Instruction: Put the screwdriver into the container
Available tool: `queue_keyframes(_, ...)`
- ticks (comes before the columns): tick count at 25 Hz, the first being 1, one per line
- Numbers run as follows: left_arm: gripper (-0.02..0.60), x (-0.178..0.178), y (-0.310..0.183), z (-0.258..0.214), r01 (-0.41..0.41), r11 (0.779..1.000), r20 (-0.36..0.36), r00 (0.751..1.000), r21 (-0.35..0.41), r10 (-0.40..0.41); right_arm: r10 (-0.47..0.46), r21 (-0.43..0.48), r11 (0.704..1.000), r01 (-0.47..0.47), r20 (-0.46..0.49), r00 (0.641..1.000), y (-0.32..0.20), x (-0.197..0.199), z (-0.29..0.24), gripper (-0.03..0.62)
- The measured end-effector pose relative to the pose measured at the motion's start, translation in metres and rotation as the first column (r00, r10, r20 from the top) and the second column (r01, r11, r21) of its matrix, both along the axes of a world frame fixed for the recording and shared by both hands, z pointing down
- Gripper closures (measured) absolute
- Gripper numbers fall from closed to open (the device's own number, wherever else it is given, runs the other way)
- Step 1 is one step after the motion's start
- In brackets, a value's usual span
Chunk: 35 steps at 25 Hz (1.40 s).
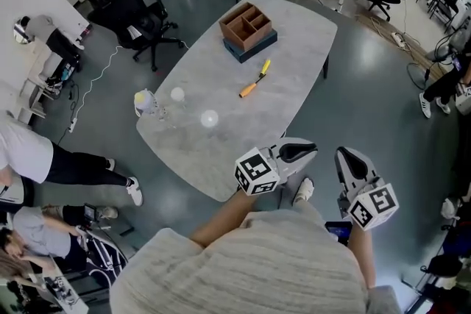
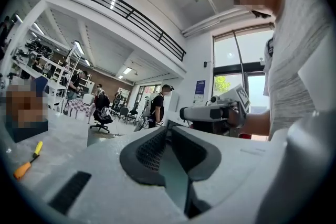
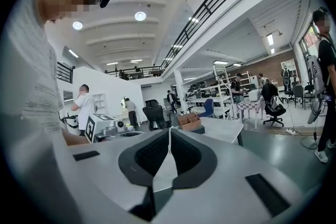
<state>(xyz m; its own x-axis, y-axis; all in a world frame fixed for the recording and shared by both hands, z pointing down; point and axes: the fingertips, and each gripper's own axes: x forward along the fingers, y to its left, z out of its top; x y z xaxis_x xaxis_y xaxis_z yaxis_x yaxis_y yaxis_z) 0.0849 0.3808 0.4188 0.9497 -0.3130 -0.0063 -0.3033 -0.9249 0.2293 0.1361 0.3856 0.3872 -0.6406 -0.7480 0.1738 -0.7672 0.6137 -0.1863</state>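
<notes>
Screwdriver (image 1: 254, 81) on table (image 1: 213, 70), before container (image 1: 249, 24)

It was a large open lab or workshop hall: black office chairs (image 1: 140, 22), a railed mezzanine (image 2: 115, 5), metal racks (image 3: 223, 81), cables (image 1: 94, 81) across the floor (image 1: 368, 99).

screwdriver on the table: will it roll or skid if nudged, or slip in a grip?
It will likely roll: the screwdriver looks slender and round, and it lies flat on the smooth table. It is probably stiff and light for its size, so a push at one end may spin it rather than slide it straight. The handle texture is too small to judge.
</notes>
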Motion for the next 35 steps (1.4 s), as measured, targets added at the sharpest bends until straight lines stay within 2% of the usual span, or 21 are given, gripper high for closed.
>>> queue_keyframes(7,0.535,0.064,-0.085,-0.019,0.062,0.997,-0.007,0.998,0.040,-0.061,-0.056,0.007,0.998,0.056,-0.010,0.998,-0.072,0.070,-0.015,0.580)
queue_keyframes(14,0.535,0.102,-0.133,-0.019,0.161,0.986,-0.016,0.987,0.050,-0.160,-0.148,0.005,0.989,0.148,-0.003,0.989,-0.121,0.102,-0.014,0.580)
queue_keyframes(24,0.535,0.110,-0.195,0.000,0.232,0.973,0.003,0.973,0.010,-0.232,-0.216,-0.030,0.976,0.217,0.018,0.976,-0.194,0.113,0.000,0.580)
queue_keyframes(35,0.535,0.101,-0.349,0.000,0.283,0.959,0.000,0.959,0.015,-0.283,-0.291,-0.031,0.956,0.291,0.019,0.957,-0.351,0.096,-0.002,0.580)
